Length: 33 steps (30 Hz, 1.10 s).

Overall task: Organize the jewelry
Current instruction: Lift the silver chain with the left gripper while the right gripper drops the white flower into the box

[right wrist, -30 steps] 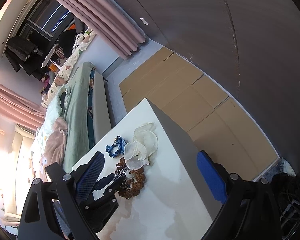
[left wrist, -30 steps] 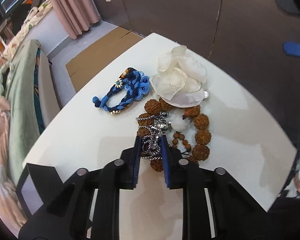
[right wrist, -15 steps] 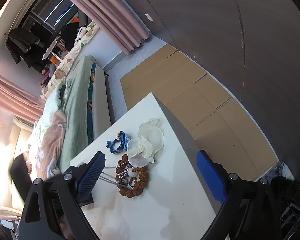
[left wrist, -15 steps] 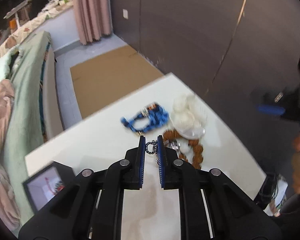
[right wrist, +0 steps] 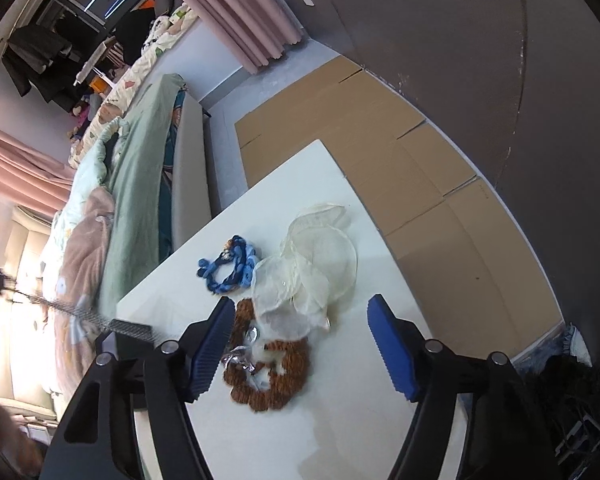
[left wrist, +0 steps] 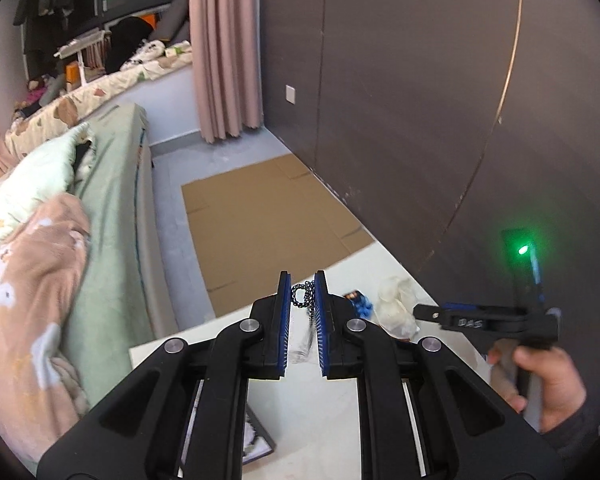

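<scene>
The left claw (left wrist: 303, 292) is clenched on a silver chain (left wrist: 302, 295), dangling above the desk (right wrist: 364, 420). The right claw (right wrist: 300, 344) gapes wide above the brown bead bracelet (right wrist: 278, 394) beside the chain's desk.

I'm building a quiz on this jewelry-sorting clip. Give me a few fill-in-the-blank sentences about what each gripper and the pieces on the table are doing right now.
1. The left gripper is shut on a metal ____.
2. The right gripper hangs over the table with its jaws ____.
3. The braided bracelet lying beside the sheer fabric flower is ____ in colour.
4. The brown bead bracelet lies on the table, ____ both grippers.

Missing words: chain; open; blue; apart from
</scene>
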Each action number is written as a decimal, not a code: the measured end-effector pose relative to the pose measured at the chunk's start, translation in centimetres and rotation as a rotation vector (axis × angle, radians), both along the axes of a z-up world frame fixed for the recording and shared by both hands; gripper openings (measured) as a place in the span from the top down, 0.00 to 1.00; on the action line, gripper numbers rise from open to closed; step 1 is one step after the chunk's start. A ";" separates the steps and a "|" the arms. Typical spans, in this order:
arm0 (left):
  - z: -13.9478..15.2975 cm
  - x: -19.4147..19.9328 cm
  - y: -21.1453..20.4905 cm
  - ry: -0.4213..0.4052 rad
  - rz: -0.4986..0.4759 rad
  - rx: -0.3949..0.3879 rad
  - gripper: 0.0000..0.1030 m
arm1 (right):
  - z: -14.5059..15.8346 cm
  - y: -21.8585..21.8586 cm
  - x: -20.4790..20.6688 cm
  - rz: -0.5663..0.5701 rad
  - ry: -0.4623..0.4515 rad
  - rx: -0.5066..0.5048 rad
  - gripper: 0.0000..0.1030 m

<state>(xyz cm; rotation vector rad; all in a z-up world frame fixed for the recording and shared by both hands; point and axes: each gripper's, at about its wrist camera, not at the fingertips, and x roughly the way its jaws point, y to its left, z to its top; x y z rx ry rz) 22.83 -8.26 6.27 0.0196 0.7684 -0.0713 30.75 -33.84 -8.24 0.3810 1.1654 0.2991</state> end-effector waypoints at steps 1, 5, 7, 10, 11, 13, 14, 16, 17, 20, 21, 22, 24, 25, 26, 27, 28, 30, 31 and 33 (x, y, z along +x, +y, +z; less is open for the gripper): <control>0.6 -0.1 0.4 -0.009 0.009 0.003 0.88 | -0.3 0.5 0.3 -0.001 -0.009 -0.020 0.36; 2.6 -0.7 1.6 -0.037 0.026 0.007 0.88 | -1.1 2.2 1.0 0.022 -0.023 -0.049 0.47; 3.4 -1.2 1.9 -0.049 0.032 0.015 0.88 | -1.9 3.1 1.3 0.043 0.000 -0.063 0.69; 4.9 -1.9 2.7 -0.071 0.051 0.030 0.88 | -2.5 3.2 1.3 0.028 0.019 -0.059 0.99; 5.4 -2.1 3.0 -0.079 0.060 0.035 0.88 | -2.3 2.9 1.3 0.027 0.010 -0.038 0.99; 6.2 -2.5 3.7 -0.092 0.077 0.042 0.88 | -1.4 2.8 1.1 0.032 -0.016 0.022 0.99; 6.8 -2.7 4.2 -0.101 0.087 0.048 0.88 | -0.9 2.8 0.9 0.039 -0.028 0.055 0.99; 7.8 -3.2 5.3 -0.117 0.107 0.058 0.88 | 0.0 3.0 0.5 0.053 -0.050 0.103 0.99; 8.2 -3.4 5.7 -0.123 0.115 0.060 0.88 | 0.5 3.1 0.3 0.060 -0.059 0.125 0.99; 9.4 -4.0 7.2 -0.141 0.143 0.061 0.88 | 2.4 3.5 -0.4 0.085 -0.107 0.190 0.99; 9.8 -4.3 7.5 -0.146 0.150 0.062 0.88 | 3.0 3.8 -0.6 0.093 -0.117 0.213 0.99; 10.0 -4.6 7.6 -0.150 0.154 0.064 0.88 | 3.6 4.1 -0.9 0.105 -0.128 0.244 0.99; 10.6 -5.2 8.0 -0.159 0.162 0.065 0.88 | 4.5 4.8 -1.3 0.129 -0.138 0.287 0.99; 10.9 -5.5 8.2 -0.164 0.165 0.068 0.88 | 5.0 5.1 -1.5 0.143 -0.143 0.309 0.99; 11.1 -5.7 8.3 -0.169 0.167 0.069 0.88 | 5.5 5.7 -1.9 0.159 -0.151 0.327 0.99; 11.3 -5.9 8.4 -0.172 0.170 0.070 0.88 | 5.8 6.2 -2.2 0.175 -0.157 0.341 0.99; 11.5 -6.3 8.5 -0.174 0.173 0.071 0.88 | 6.1 6.7 -2.4 0.192 -0.161 0.360 0.99; 11.8 -6.8 8.8 -0.178 0.179 0.077 0.88 | 6.6 8.2 -3.0 0.234 -0.164 0.394 0.99; 11.9 -7.1 8.9 -0.180 0.182 0.079 0.88 | 6.8 9.2 -3.3 0.256 -0.165 0.403 0.99; 12.1 -7.6 9.3 -0.182 0.192 0.084 0.88 | 6.9 10.6 -3.8 0.288 -0.161 0.423 0.99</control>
